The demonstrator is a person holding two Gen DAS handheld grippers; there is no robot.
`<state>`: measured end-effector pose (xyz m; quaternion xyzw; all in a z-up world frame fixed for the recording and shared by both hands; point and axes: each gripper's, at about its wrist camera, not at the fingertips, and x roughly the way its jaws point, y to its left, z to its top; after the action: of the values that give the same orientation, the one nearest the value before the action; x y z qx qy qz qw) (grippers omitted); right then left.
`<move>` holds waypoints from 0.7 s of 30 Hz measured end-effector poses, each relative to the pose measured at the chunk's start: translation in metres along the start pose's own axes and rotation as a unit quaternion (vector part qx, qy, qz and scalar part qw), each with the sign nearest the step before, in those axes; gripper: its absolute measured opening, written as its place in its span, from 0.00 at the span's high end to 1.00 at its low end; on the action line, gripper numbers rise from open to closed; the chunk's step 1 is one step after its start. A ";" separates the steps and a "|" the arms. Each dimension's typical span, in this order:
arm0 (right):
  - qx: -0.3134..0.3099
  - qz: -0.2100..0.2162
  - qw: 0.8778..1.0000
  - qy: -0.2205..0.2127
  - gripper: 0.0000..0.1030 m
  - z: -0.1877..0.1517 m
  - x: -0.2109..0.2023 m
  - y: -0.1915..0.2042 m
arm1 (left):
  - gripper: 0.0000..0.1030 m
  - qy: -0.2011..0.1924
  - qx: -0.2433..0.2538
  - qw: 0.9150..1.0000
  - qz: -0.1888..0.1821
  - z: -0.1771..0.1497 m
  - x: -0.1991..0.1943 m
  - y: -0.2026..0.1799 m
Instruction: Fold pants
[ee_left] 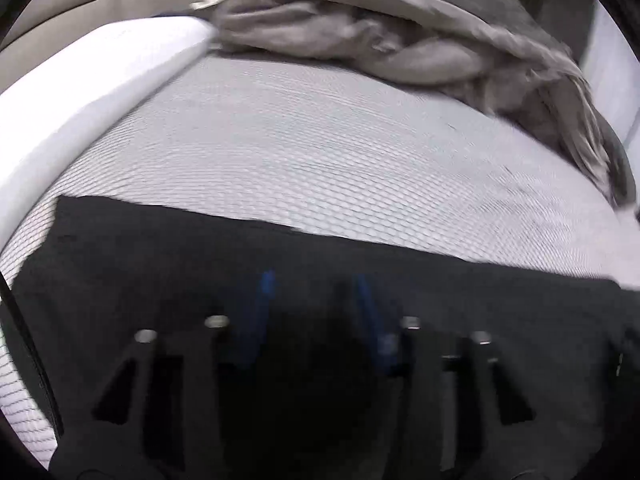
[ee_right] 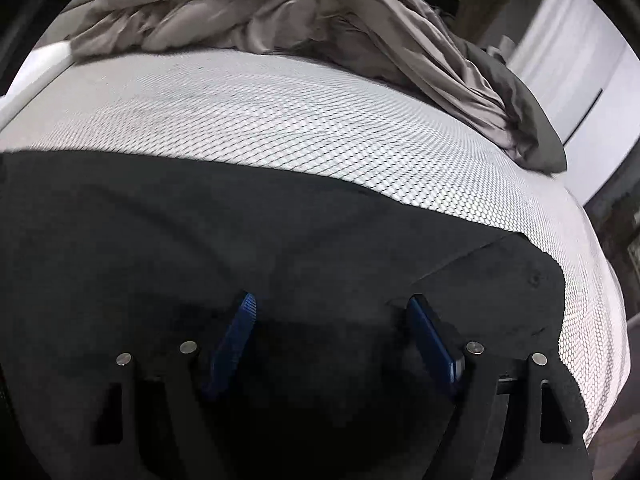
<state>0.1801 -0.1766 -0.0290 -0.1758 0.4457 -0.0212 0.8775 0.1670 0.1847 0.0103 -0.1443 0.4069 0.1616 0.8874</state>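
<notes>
Black pants (ee_left: 160,264) lie flat across the near part of a mattress (ee_left: 320,140) with a pale honeycomb cover. My left gripper (ee_left: 316,280) hovers over them in a blurred picture. Its blue pads (ee_left: 262,304) stand a narrow gap apart, and I make out no cloth pinched between them. In the right wrist view the same pants (ee_right: 200,240) spread under my right gripper (ee_right: 332,300), whose blue pads (ee_right: 236,336) stand wide apart over the cloth. One end of the pants (ee_right: 520,268), with a seam line, lies just right of that gripper, close to the mattress (ee_right: 320,120) edge.
A rumpled grey duvet (ee_left: 380,40) is heaped along the far side of the mattress and runs down its right side (ee_right: 500,92). A white padded edge (ee_left: 80,92) borders the mattress on the left. A white wall or cabinet (ee_right: 580,80) stands beyond the right side.
</notes>
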 end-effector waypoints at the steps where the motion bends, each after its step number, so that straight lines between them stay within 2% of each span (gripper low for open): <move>1: -0.007 -0.002 1.000 -0.002 0.23 -0.002 -0.002 0.005 | 0.76 -0.001 -0.013 1.000 0.013 0.001 0.000 0.012; 3: -0.025 -0.010 1.000 -0.008 0.23 -0.013 -0.011 0.013 | 0.80 0.006 -0.044 0.998 0.045 0.006 0.010 0.040; 5: -0.028 -0.010 0.999 -0.011 0.23 -0.015 -0.012 0.014 | 0.80 -0.003 -0.091 0.988 0.121 0.008 0.012 0.078; 6: -0.026 -0.007 1.000 -0.011 0.23 -0.016 -0.013 0.013 | 0.82 -0.009 -0.121 0.979 0.163 0.004 0.010 0.097; 9: -0.019 0.003 1.000 -0.009 0.23 -0.016 -0.013 0.009 | 0.82 -0.017 -0.171 0.979 0.111 -0.003 -0.001 0.117; 11: -0.018 0.004 1.000 -0.009 0.23 -0.016 -0.013 0.008 | 0.82 0.002 -0.141 0.986 0.084 -0.004 -0.008 0.107; 13: -0.020 0.002 1.000 -0.010 0.23 -0.015 -0.013 0.008 | 0.77 0.013 -0.092 0.995 0.028 -0.014 -0.023 0.091; 14: -0.022 0.000 1.000 -0.011 0.23 -0.015 -0.013 0.010 | 0.63 0.019 -0.066 0.997 0.018 -0.018 -0.026 0.084; 15: -0.025 -0.002 1.000 -0.012 0.23 -0.016 -0.015 0.012 | 0.51 0.025 -0.028 0.998 0.042 -0.024 -0.029 0.074; 17: -0.032 -0.007 0.999 -0.016 0.23 -0.017 -0.016 0.015 | 0.41 0.016 0.004 0.996 0.093 -0.033 -0.032 0.073; 18: -0.035 -0.007 0.999 -0.018 0.23 -0.017 -0.017 0.015 | 0.41 0.019 0.005 0.994 0.106 -0.035 -0.030 0.080; 20: -0.044 -0.005 0.999 -0.022 0.23 -0.021 -0.020 0.016 | 0.42 0.024 -0.033 0.995 0.094 -0.038 -0.034 0.106; 21: -0.047 -0.004 0.999 -0.023 0.23 -0.023 -0.022 0.015 | 0.47 0.017 -0.049 0.994 0.093 -0.040 -0.041 0.117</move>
<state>0.1470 -0.1646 -0.0295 -0.2188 0.4249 0.0003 0.8784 0.0673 0.2687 0.0016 -0.1515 0.4255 0.2609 0.8532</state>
